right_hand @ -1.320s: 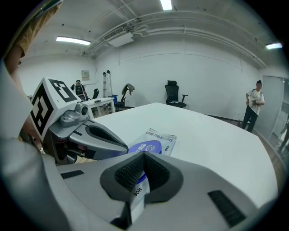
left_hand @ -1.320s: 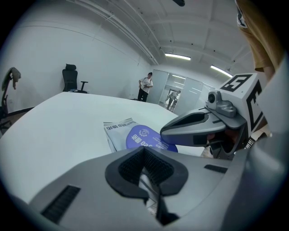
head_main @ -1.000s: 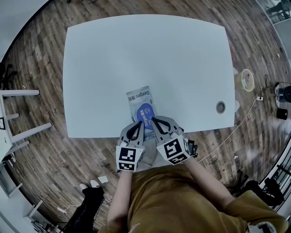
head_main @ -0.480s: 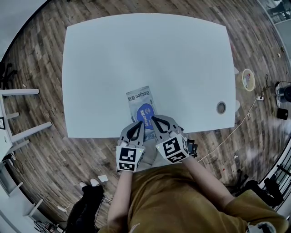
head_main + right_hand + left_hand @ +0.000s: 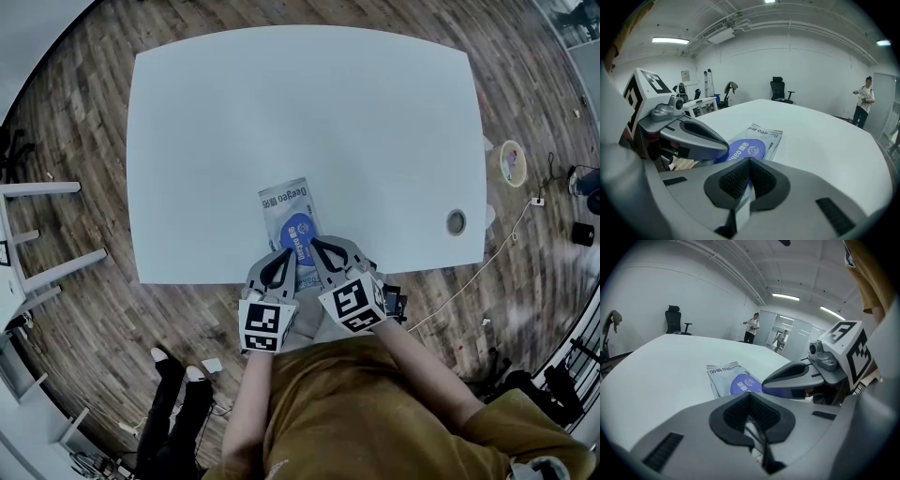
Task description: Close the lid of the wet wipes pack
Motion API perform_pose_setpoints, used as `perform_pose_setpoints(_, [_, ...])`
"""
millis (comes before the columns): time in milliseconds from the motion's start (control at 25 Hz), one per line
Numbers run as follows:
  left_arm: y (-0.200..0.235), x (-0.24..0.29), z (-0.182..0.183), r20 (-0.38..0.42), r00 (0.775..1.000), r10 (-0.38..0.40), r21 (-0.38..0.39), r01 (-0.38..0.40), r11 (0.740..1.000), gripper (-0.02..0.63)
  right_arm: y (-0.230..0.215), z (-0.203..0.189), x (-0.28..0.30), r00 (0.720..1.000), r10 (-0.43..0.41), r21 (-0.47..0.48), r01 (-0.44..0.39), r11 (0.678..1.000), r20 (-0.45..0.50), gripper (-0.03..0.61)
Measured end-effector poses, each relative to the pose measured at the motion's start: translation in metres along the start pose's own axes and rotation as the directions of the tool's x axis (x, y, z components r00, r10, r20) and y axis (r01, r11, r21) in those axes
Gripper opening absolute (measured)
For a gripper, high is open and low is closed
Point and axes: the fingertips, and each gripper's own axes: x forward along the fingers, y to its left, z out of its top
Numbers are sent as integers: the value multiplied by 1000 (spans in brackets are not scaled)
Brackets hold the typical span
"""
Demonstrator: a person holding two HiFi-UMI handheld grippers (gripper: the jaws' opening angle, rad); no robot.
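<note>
One pack (image 5: 287, 208) lies flat by the near edge of the one white surface (image 5: 281, 103). Its single blue lid (image 5: 299, 234) looks nearly flat. The left tongs (image 5: 288, 254) and right tongs (image 5: 314, 247), both squeezed together and empty, sit over its near end. Pressing straight down around the lid's rim should seal it without sliding the pack.

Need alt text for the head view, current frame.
Seen from above, a person in a mustard top holds the left gripper and right gripper, both with jaws together, over the near end of a wet wipes pack with a blue oval flap. The pack lies at the near edge of a white table on a wood floor.
</note>
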Motion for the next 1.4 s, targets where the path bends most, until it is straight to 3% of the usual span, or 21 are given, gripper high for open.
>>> perform_pose_setpoints(800, [-2,-9,4,37,999,34,-60,-32,998,-5,4,5,-3,1000,11,-8,-10,1000,18,6])
perform_pose_setpoints(1400, [-14,-31,16,94,991,91,-8,-90,996,-5,17,17,-43,993,-32,-49,38,998,115,6])
